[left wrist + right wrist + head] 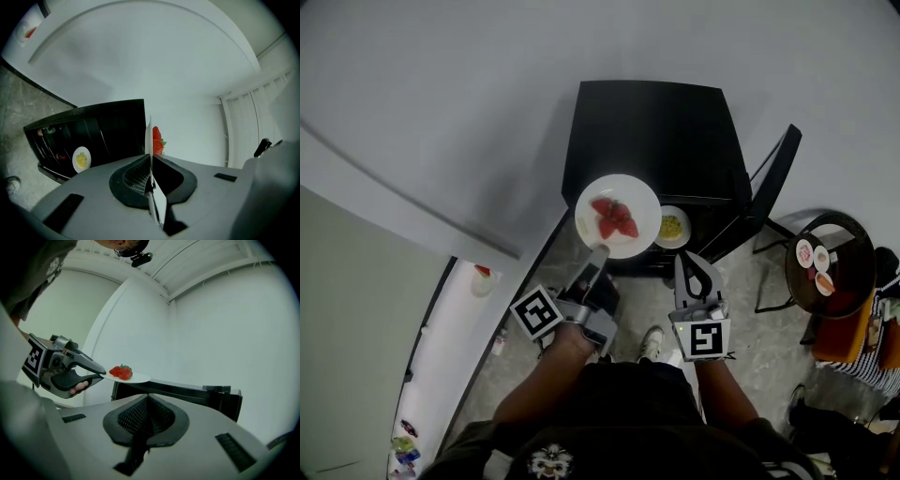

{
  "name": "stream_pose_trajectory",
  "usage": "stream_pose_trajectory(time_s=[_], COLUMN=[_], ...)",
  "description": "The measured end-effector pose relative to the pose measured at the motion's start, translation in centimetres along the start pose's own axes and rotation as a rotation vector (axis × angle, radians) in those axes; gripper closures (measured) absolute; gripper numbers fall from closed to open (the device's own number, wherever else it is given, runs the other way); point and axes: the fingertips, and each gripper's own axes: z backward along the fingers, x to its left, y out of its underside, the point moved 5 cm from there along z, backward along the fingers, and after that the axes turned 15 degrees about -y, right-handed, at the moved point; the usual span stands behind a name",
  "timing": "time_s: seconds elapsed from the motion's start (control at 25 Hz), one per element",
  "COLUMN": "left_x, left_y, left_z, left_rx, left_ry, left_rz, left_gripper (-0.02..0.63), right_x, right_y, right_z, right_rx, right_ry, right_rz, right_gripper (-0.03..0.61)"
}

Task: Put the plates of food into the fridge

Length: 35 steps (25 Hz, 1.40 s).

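Observation:
A white plate [628, 234] with a few strawberries [614, 217] hangs level in front of the black fridge [656, 131], and my left gripper [600, 251] is shut on its near rim. In the left gripper view the plate [149, 136] shows edge-on between the jaws, with the strawberries [158, 140] past it. A second plate of yellow food [673, 227] sits inside the fridge [93, 131]. My right gripper [695, 270] is beside the left, shut and empty [147, 399]. It looks at the left gripper [99, 373] holding the plate [133, 378].
The fridge door [773, 178] stands open to the right. A dark round table [834, 281] with small plates of food [804, 252] is at the far right, with a person [872, 328] beside it. A white counter [450, 347] runs along the left.

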Motion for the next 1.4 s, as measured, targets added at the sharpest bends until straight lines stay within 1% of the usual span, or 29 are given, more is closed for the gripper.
stream_pose_trajectory(time_s=[0.2, 0.32, 0.44, 0.52, 0.64, 0.76, 0.92, 1.16, 1.4], left_x=[1.6, 3.0, 4.8, 6.3, 9.0, 12.0, 16.3, 20.1, 23.1], left_y=[1.1, 1.9, 2.7, 3.1, 3.3, 3.3, 2.6, 2.6, 2.3], left_z=[1.4, 2.3, 2.8, 3.0, 2.5, 1.3, -0.6, -3.5, -6.7], left_rx=[0.021, 0.047, 0.069, 0.068, 0.039, 0.003, -0.036, -0.062, -0.128], left_ry=[-0.016, -0.026, -0.055, -0.079, -0.103, -0.116, -0.126, -0.142, -0.146], left_rz=[-0.011, -0.021, -0.023, -0.012, 0.014, 0.044, 0.083, 0.077, 0.076], left_gripper=[0.582, 0.583, 0.583, 0.583, 0.583, 0.584, 0.584, 0.584, 0.584], right_x=[0.3, 0.7, 0.9, 1.1, 1.2, 1.3, 1.3, 0.9, 0.0], right_y=[0.8, 1.4, 2.2, 2.9, 4.2, 5.3, 6.8, 9.2, 11.0], right_z=[0.2, 0.5, 0.8, 0.8, 0.9, 0.7, 0.2, 0.6, 0.5], right_rx=[0.007, 0.034, 0.045, 0.057, 0.079, 0.087, 0.105, 0.145, 0.15], right_ry=[-0.002, -0.005, -0.007, -0.011, -0.02, -0.041, -0.053, -0.087, -0.109], right_rz=[-0.005, -0.012, -0.017, -0.021, -0.045, -0.043, -0.073, -0.079, -0.096], right_gripper=[0.555, 0.555, 0.555, 0.555, 0.555, 0.555, 0.555, 0.554, 0.555])
